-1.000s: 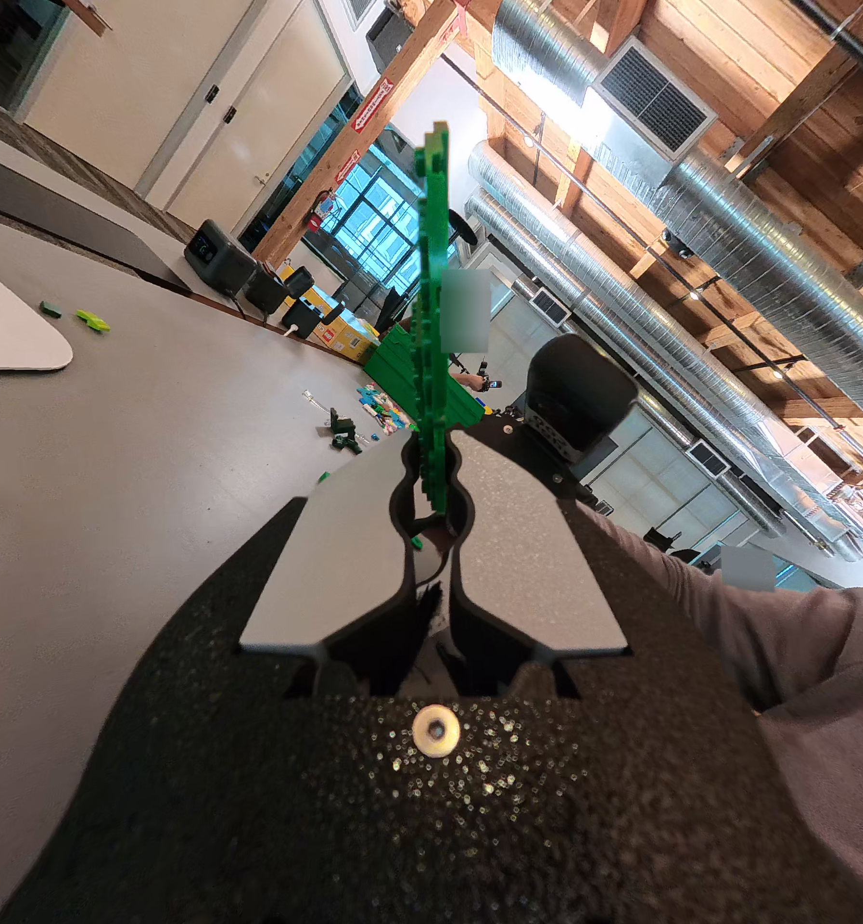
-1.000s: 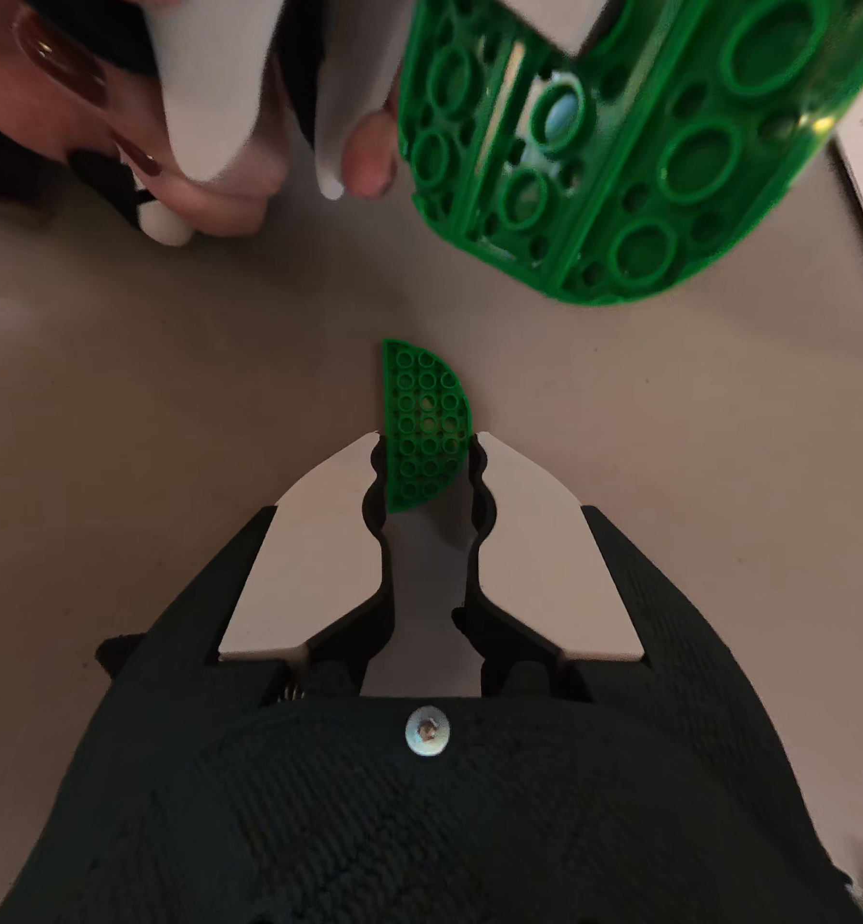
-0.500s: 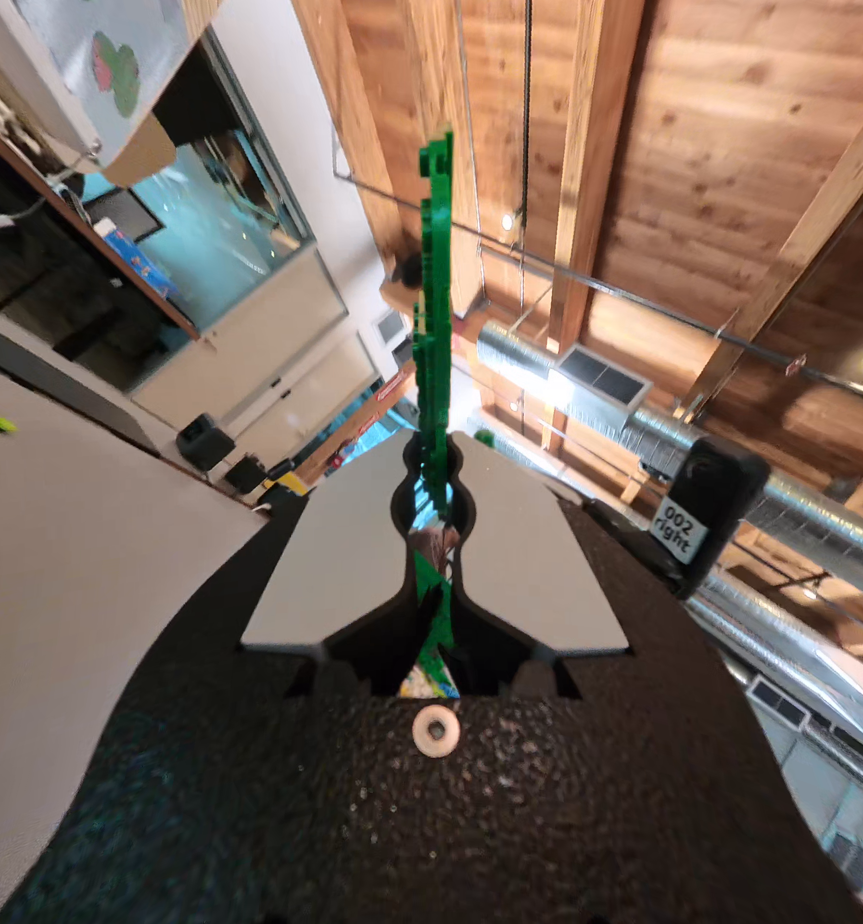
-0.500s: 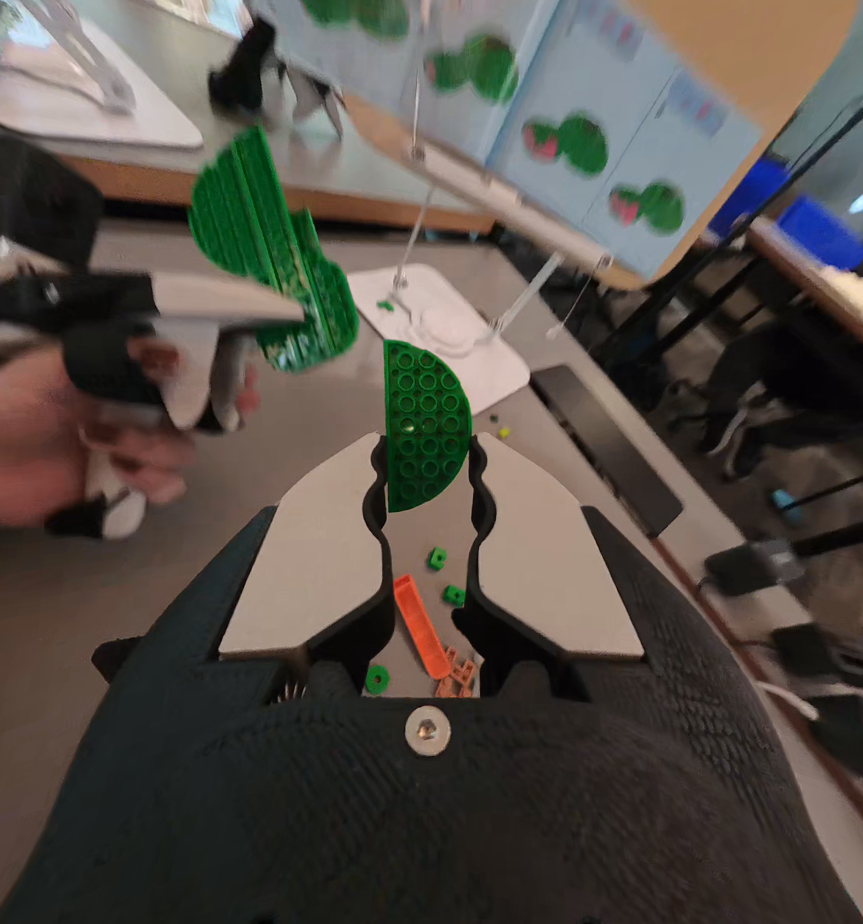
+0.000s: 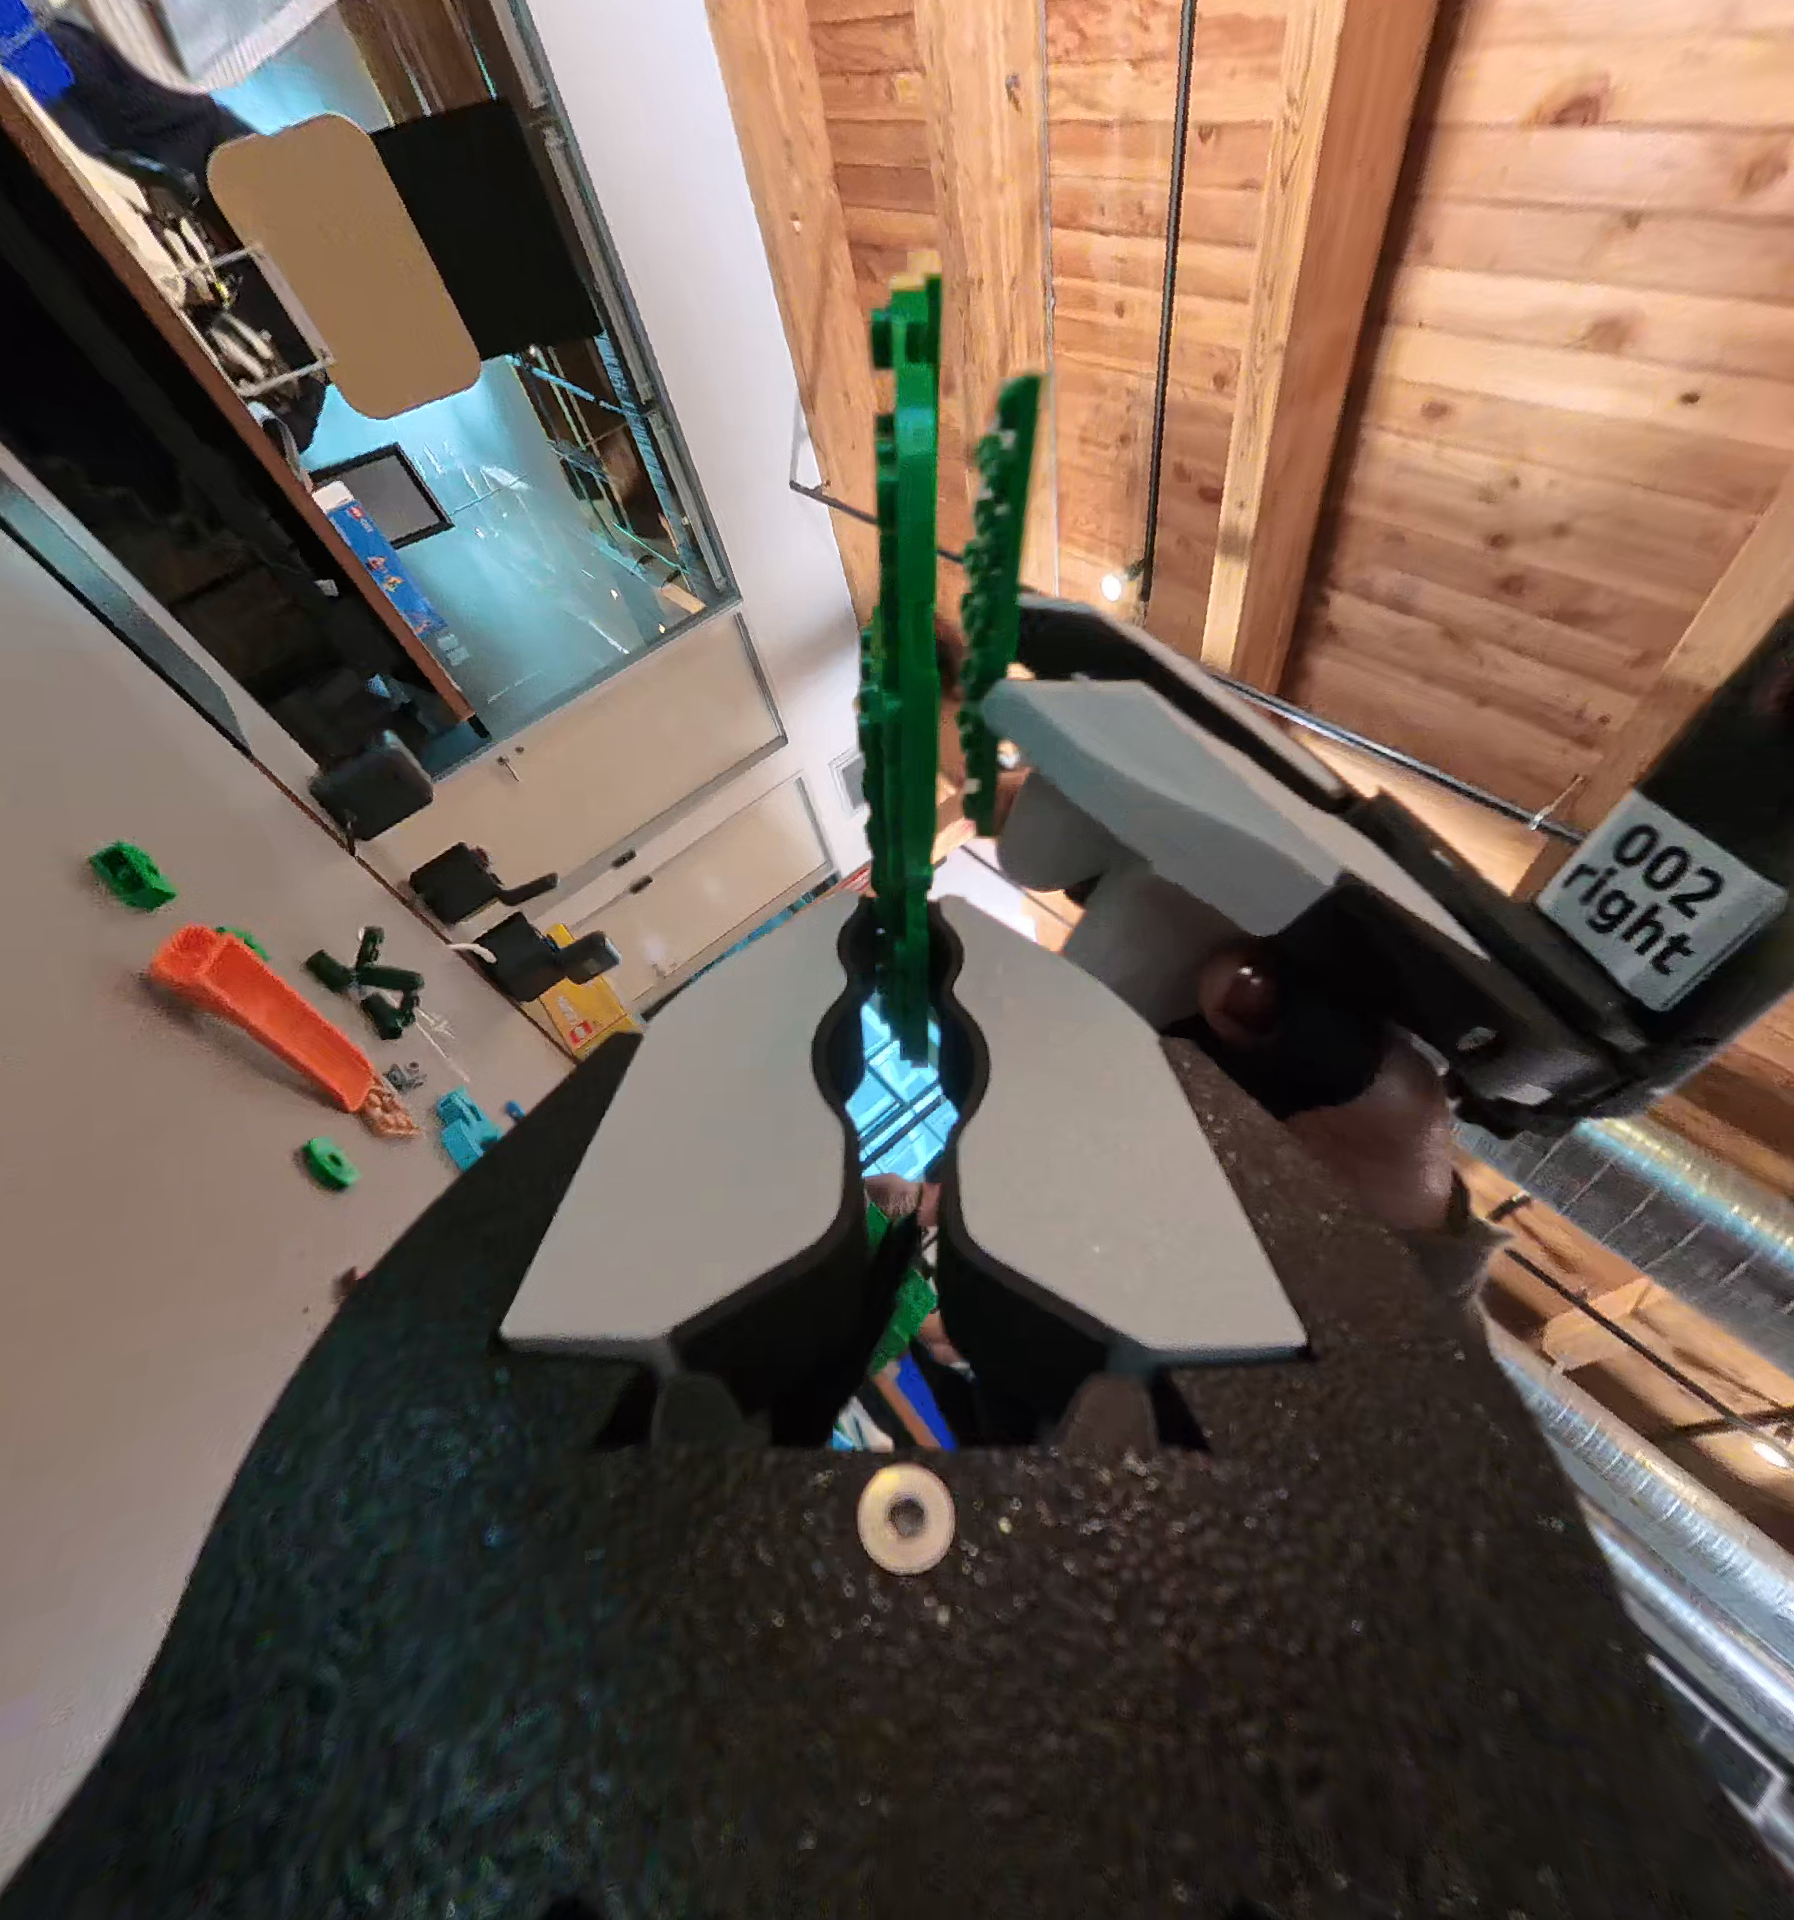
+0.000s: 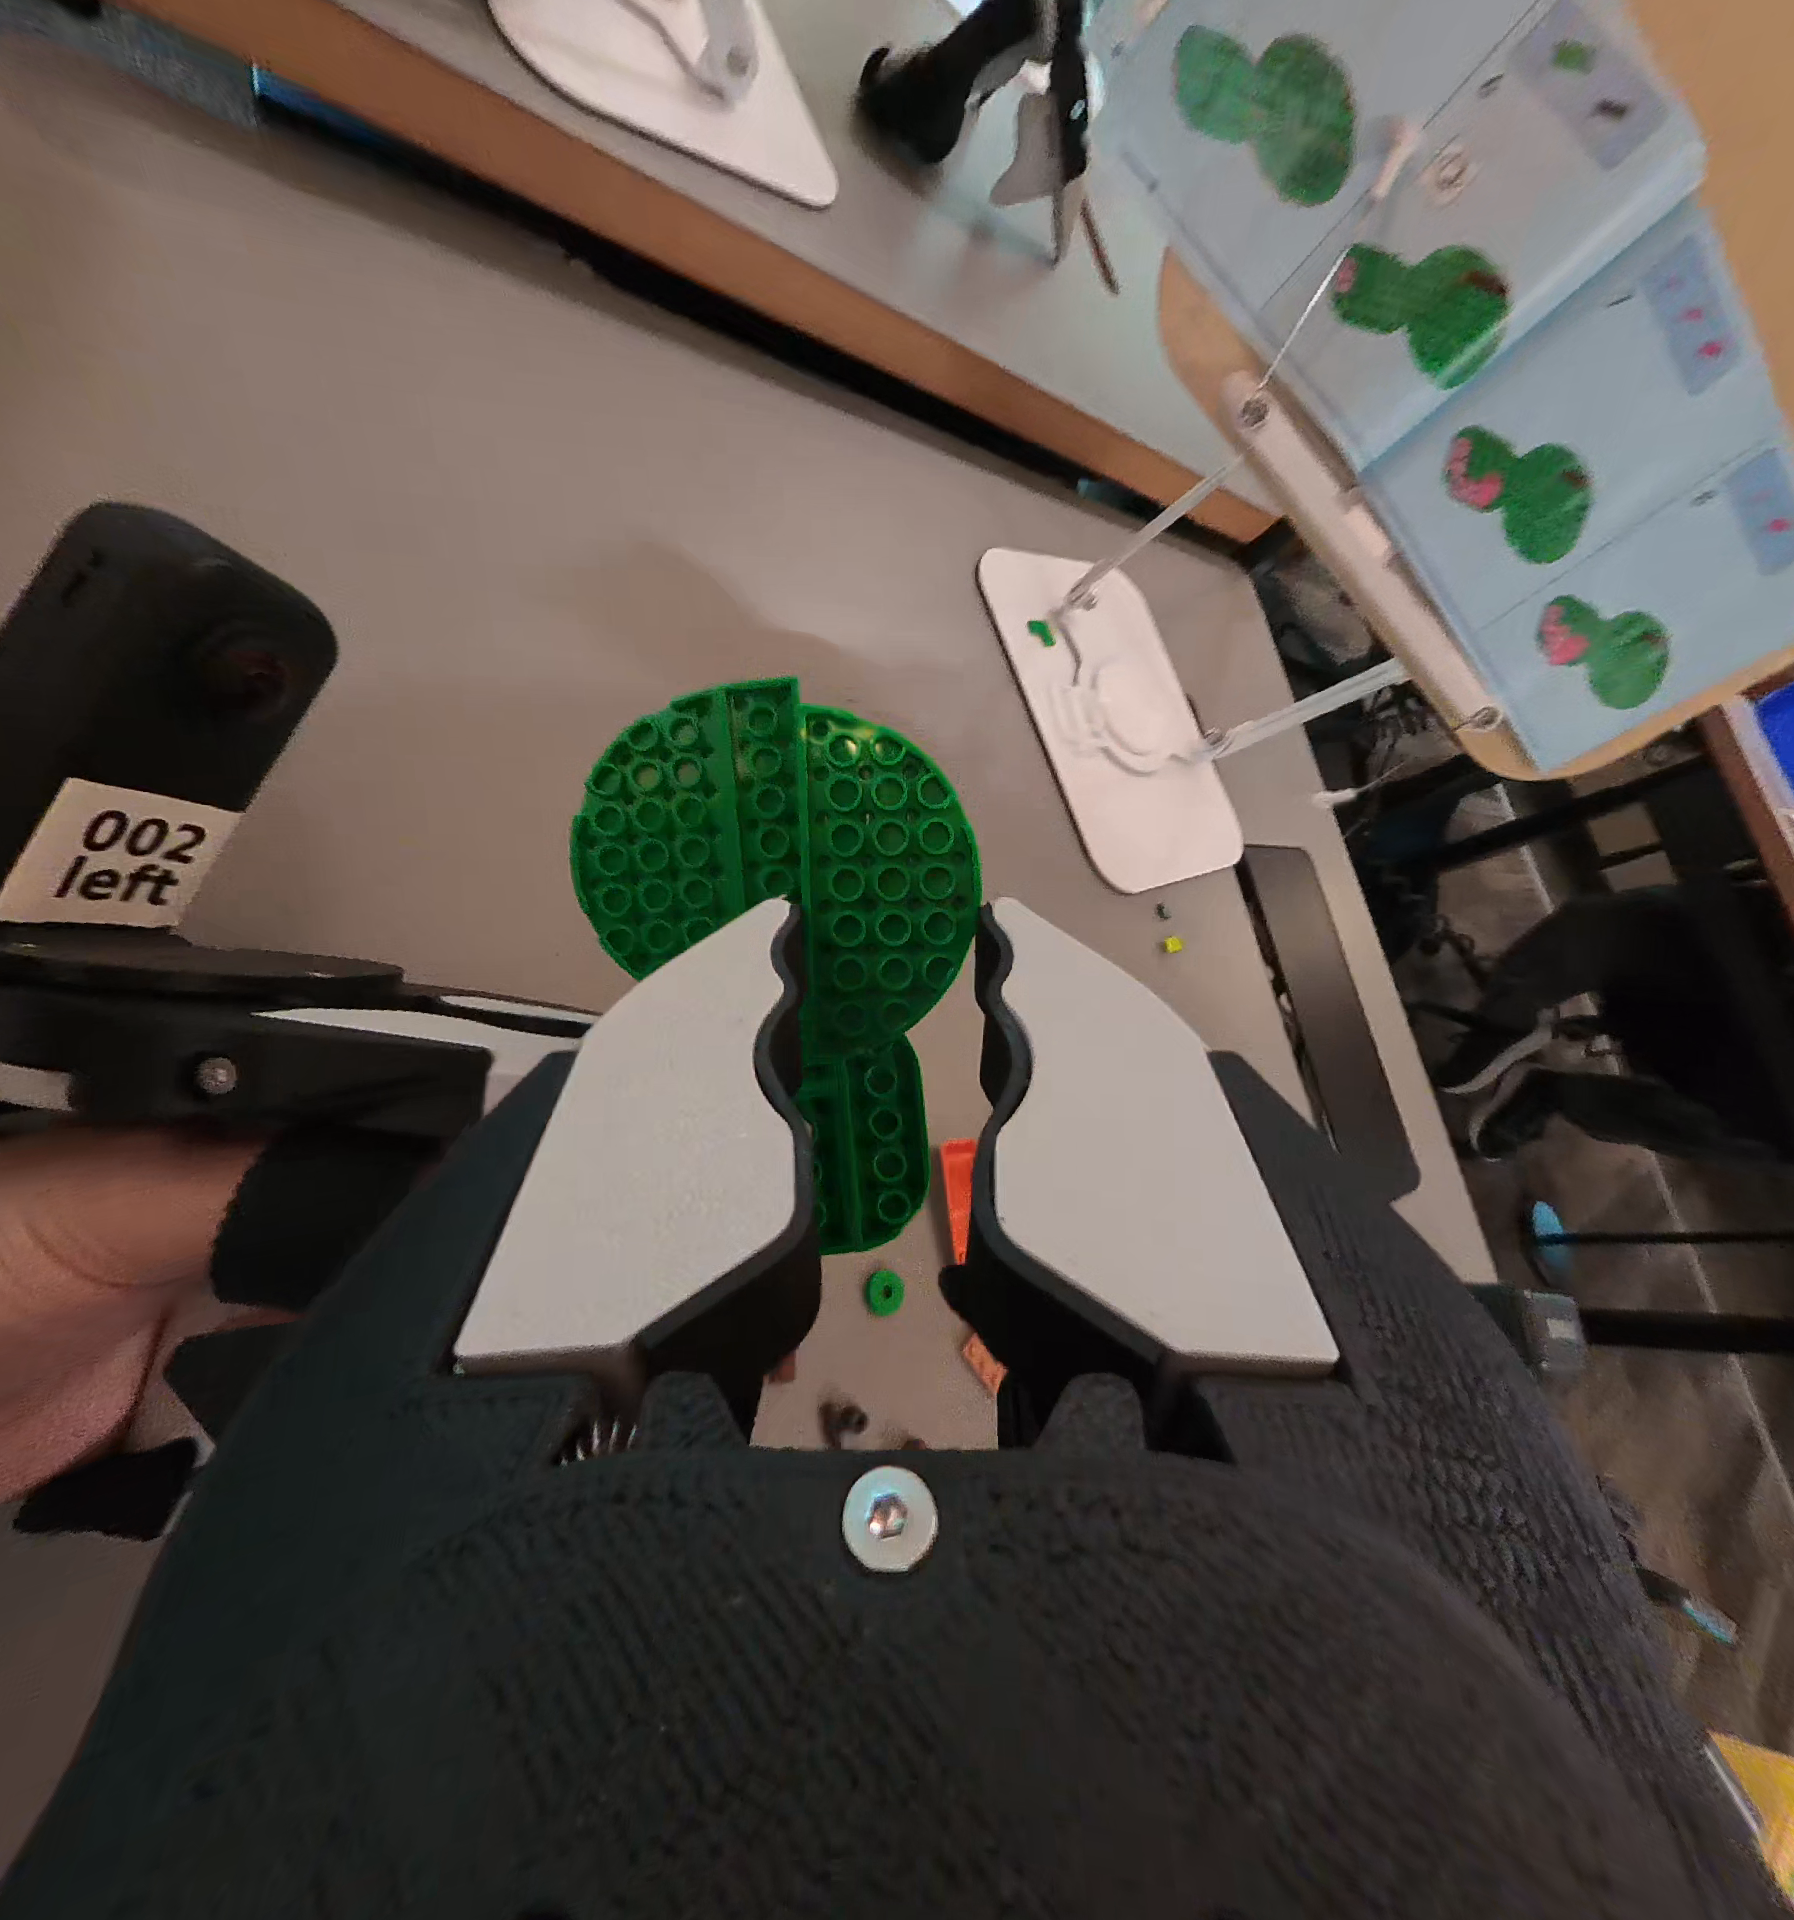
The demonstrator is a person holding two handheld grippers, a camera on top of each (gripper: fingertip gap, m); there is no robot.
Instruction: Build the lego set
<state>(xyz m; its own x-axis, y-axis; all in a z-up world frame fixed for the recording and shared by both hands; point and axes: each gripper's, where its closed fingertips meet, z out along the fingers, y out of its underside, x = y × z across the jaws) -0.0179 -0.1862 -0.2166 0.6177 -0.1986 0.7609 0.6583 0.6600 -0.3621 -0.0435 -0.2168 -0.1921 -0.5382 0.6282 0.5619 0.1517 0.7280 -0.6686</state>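
My left gripper is shut on a large green plate assembly, held upright and seen edge-on. My right gripper is shut on a green half-round plate. In the right wrist view this plate overlaps the right part of the assembly, studs facing away. In the left wrist view the half-round plate stands just right of the assembly with a narrow gap, and the right gripper reaches in from the right. The left gripper's body and a hand show at the left.
On the grey table lie an orange brick separator, dark green pieces, a green brick, a round green piece and a teal piece. An instruction booklet hangs on a stand with a white base. My hands' fingertips stand some 4 centimeters from each other.
My right gripper has lifted the half-round plate from the table and brought it beside the assembly. My left gripper has turned, still holding the assembly upright.
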